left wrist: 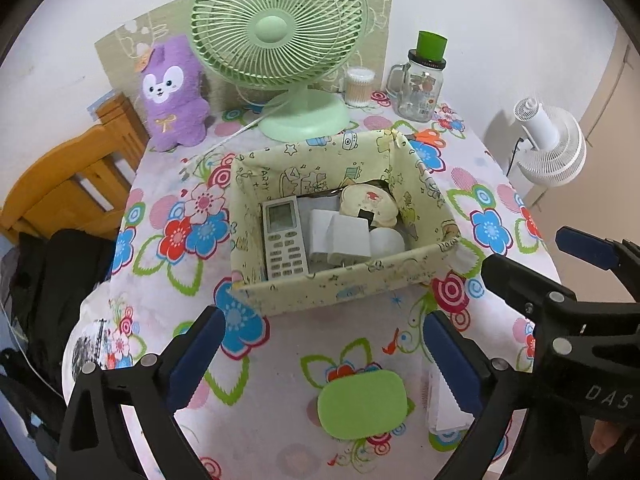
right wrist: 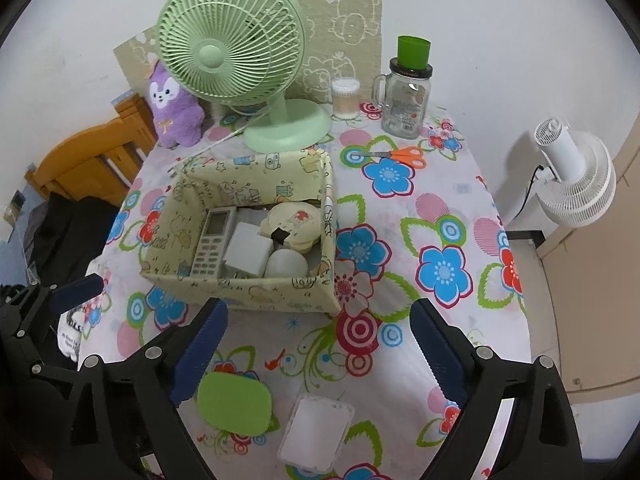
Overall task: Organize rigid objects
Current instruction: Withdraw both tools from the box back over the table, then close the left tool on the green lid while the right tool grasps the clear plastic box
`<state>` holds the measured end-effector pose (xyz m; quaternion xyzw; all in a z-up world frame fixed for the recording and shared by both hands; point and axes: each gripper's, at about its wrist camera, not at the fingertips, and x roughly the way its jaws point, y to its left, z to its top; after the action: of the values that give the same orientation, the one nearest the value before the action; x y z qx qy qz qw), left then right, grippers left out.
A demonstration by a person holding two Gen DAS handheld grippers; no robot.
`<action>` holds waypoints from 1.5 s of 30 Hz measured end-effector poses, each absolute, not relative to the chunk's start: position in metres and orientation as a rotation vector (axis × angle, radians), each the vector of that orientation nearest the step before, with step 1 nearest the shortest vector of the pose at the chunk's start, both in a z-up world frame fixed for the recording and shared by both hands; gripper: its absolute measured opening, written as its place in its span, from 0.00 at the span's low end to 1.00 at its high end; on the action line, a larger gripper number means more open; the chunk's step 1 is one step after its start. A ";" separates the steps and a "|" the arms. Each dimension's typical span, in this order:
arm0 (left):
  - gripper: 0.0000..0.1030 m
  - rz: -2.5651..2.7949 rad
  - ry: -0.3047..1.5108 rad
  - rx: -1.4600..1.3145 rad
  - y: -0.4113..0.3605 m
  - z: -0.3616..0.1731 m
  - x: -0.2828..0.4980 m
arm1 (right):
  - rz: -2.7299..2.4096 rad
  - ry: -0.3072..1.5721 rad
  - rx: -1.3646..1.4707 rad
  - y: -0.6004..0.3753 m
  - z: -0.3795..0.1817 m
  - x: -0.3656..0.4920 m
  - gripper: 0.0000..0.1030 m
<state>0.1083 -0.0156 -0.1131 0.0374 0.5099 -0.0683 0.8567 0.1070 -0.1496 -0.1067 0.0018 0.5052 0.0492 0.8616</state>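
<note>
**Storage box half filled, 2 items on the cloth in front of it**

Fabric storage box (left wrist: 344, 284) with a cartoon print sits in the middle of the flowered tablecloth (left wrist: 168, 280), just in front of the green desk fan (left wrist: 280, 36). Inside it lie a white remote control (left wrist: 282, 236) along its left wall, a white cube-shaped adapter (left wrist: 346, 236) beside that, a white rounded object (left wrist: 386, 240) at the front right, and a round cream case (left wrist: 370, 204) leaning toward the back.

On the cloth in front of the box, a green oval pad (right wrist: 236, 404) lies flat, and near it, to the right, a clear plastic case (right wrist: 316, 432). Orange-handled scissors (right wrist: 396, 156) lie behind the box near the glass mug jar (right wrist: 404, 104).

Left gripper (left wrist: 324, 352) hangs above the green pad, jaws spread wide, nothing between them. Right gripper (right wrist: 320, 344) is likewise spread and empty, above the cloth between the pad and the clear case
</note>
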 end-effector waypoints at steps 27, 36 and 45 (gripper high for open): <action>1.00 -0.098 1.108 0.024 -0.028 -0.147 0.062 | 0.112 1.076 -0.019 -0.161 -0.134 0.063 0.96; 1.00 -0.102 1.163 0.031 -0.033 -0.182 0.062 | 0.107 1.119 0.008 -0.164 -0.166 0.058 0.96; 1.00 -0.101 1.206 0.023 -0.037 -0.209 0.066 | 0.101 1.165 -0.002 -0.164 -0.191 0.056 0.96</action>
<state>0.0657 -0.0371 -0.2087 0.0108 0.5669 -0.0473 0.8223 0.0558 -0.1636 -0.1907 -0.0011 0.5499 0.0478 0.8339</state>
